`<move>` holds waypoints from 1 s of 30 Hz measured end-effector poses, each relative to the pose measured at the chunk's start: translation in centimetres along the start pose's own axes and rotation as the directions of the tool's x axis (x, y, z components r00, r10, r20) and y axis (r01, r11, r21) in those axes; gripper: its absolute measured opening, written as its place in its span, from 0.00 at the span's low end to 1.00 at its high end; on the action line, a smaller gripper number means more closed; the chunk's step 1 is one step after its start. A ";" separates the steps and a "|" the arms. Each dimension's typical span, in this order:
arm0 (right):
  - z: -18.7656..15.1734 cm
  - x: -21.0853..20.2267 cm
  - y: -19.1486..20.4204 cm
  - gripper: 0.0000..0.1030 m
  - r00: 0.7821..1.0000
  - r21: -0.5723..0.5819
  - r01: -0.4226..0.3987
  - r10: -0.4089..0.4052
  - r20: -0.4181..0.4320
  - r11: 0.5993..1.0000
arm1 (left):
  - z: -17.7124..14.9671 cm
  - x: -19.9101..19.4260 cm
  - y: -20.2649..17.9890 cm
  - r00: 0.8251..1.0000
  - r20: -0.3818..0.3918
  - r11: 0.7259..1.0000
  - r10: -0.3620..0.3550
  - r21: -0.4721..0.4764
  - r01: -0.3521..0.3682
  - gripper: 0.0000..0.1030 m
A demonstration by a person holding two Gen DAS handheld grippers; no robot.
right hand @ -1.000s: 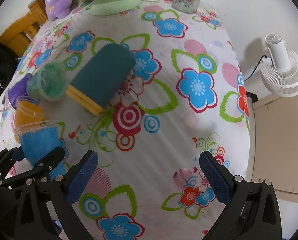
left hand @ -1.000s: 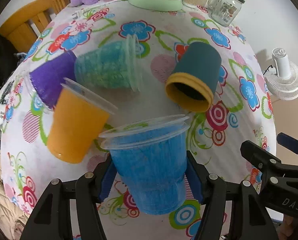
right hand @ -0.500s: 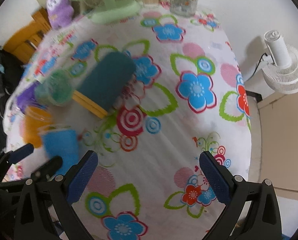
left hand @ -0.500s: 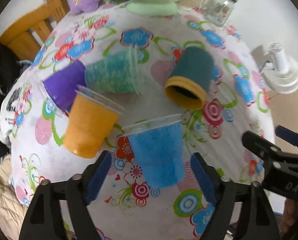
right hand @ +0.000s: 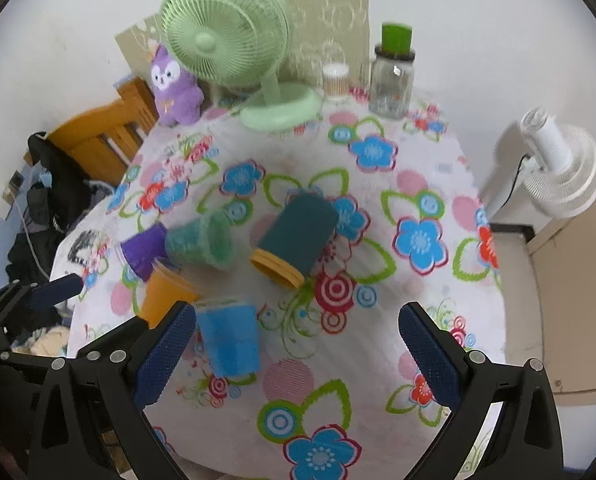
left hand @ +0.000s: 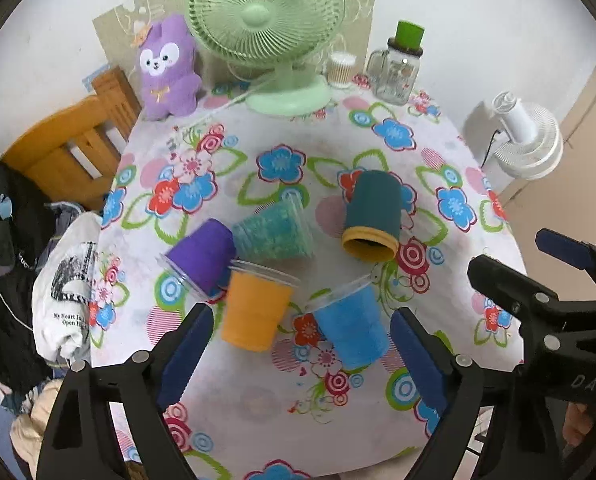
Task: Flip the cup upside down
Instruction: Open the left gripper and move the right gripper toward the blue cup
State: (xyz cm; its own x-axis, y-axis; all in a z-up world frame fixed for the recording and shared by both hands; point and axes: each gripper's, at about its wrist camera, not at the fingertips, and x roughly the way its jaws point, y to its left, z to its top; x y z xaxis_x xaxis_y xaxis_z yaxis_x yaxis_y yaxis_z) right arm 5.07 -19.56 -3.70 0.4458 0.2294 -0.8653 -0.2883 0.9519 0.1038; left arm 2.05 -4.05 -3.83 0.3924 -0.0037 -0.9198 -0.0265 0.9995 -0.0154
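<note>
Blue cup (left hand: 347, 326) on the table (left hand: 337, 412), rim up and tilting, at about 12 o'clock from the left hand-held gripper (left hand: 298, 354), whose jaws are spread and clear of it. Right hand-held gripper (right hand: 298, 354) also spread, holding nothing. Orange cup (left hand: 254, 310) upright at 9 o'clock of the blue. Flip apparently not done.
</note>
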 end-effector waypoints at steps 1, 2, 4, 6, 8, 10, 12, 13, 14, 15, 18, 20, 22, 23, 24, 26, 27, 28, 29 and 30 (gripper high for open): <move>-0.1 -0.5 0.5 1.00 1.000 0.006 -0.001 0.001 0.013 1.000 | 0.0 -0.4 0.6 1.000 0.005 1.000 -0.003 0.005 0.003 0.90; -0.2 -0.8 0.7 1.00 1.000 0.012 -0.003 0.002 0.020 1.000 | 0.0 -0.6 0.9 1.000 0.007 1.000 -0.005 0.011 0.005 0.90; -0.5 -1.5 1.3 1.00 0.999 0.035 -0.003 0.001 0.042 0.999 | 0.0 -1.2 1.7 1.000 0.018 0.999 -0.010 0.033 0.010 0.90; -0.9 -2.3 1.9 1.00 0.997 0.050 0.003 -0.007 0.071 0.999 | -0.2 -1.8 2.2 0.999 0.031 0.998 -0.022 0.055 0.020 0.92; -1.5 -2.9 2.4 1.00 0.995 0.059 0.012 -0.018 0.097 0.998 | -0.3 -2.3 2.8 0.998 0.037 0.996 -0.041 0.081 0.038 0.93; -2.2 -3.5 3.1 1.00 0.993 0.068 0.026 -0.034 0.116 0.997 | -0.5 -2.7 3.2 0.998 0.037 0.993 -0.056 0.106 0.052 0.93; -2.8 -3.8 3.7 1.00 0.991 0.060 0.041 -0.048 0.126 0.997 | -0.7 -2.9 3.7 0.997 0.037 0.990 -0.072 0.121 0.067 0.94; -3.2 -3.9 4.1 1.00 0.989 0.051 0.053 -0.059 0.137 0.997 | -0.8 -3.0 4.1 0.995 0.037 0.988 -0.087 0.128 0.082 0.94; -3.5 -3.9 4.4 1.00 0.987 0.044 0.062 -0.067 0.148 0.997 | -0.8 -3.0 4.3 0.995 0.036 0.987 -0.096 0.132 0.090 0.95; -3.9 -4.0 4.7 1.00 0.985 0.039 0.068 -0.073 0.156 0.997 | -0.9 -3.0 4.5 0.994 0.036 0.986 -0.102 0.136 0.096 0.95; -5.1 -3.9 5.2 0.99 0.982 0.032 0.061 -0.066 0.180 0.998 | -1.1 -2.9 4.7 0.994 0.033 0.982 -0.108 0.158 0.101 0.95; -5.7 -3.6 5.5 0.99 0.981 0.026 0.053 -0.057 0.186 0.998 | -1.4 -2.8 4.7 0.993 0.025 0.976 -0.119 0.187 0.113 0.95; -6.4 -3.2 5.6 0.98 0.980 0.010 0.050 -0.051 0.193 0.999 | -1.6 -2.8 4.7 0.993 0.038 0.973 -0.109 0.208 0.099 0.97; -6.7 -2.8 5.7 0.98 0.979 0.000 0.048 -0.047 0.198 0.999 | -1.7 -2.7 4.8 0.994 0.040 0.973 -0.103 0.211 0.092 0.99; -7.0 -2.5 5.7 0.98 0.978 -0.008 0.043 -0.040 0.204 0.999 | -1.8 -2.5 4.9 0.994 0.043 0.973 -0.098 0.212 0.087 0.99; -7.8 -1.4 5.7 0.98 0.974 -0.024 0.039 -0.032 0.223 0.999 | -2.3 -1.8 5.1 0.993 0.050 0.973 -0.104 0.210 0.091 1.00; -8.1 -0.9 5.7 0.97 0.973 -0.027 0.047 -0.040 0.226 0.999 | -2.5 -1.3 5.2 0.993 0.048 0.974 -0.106 0.208 0.094 1.00; -8.5 -0.5 5.8 0.97 0.972 -0.030 0.049 -0.040 0.233 0.998 | -3.0 -0.4 5.2 0.994 0.038 0.974 -0.101 0.207 0.091 1.00; -9.1 0.1 5.8 0.97 0.969 -0.032 0.043 -0.034 0.246 0.999 | -3.3 0.1 5.3 0.995 0.035 0.974 -0.098 0.208 0.088 1.00; -9.4 0.5 5.8 0.97 0.968 -0.035 0.038 -0.028 0.249 0.999 | -3.7 0.8 5.2 0.996 0.034 0.975 -0.088 0.209 0.079 1.00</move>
State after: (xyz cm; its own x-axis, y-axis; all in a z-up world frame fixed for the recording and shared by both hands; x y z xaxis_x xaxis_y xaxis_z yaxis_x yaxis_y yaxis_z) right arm -4.38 -15.83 -8.16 0.6505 0.2460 -0.7186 -0.3010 0.9521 0.0534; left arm -1.14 1.08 -6.07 0.4247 -0.0906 -0.9008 0.1968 0.9804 -0.0058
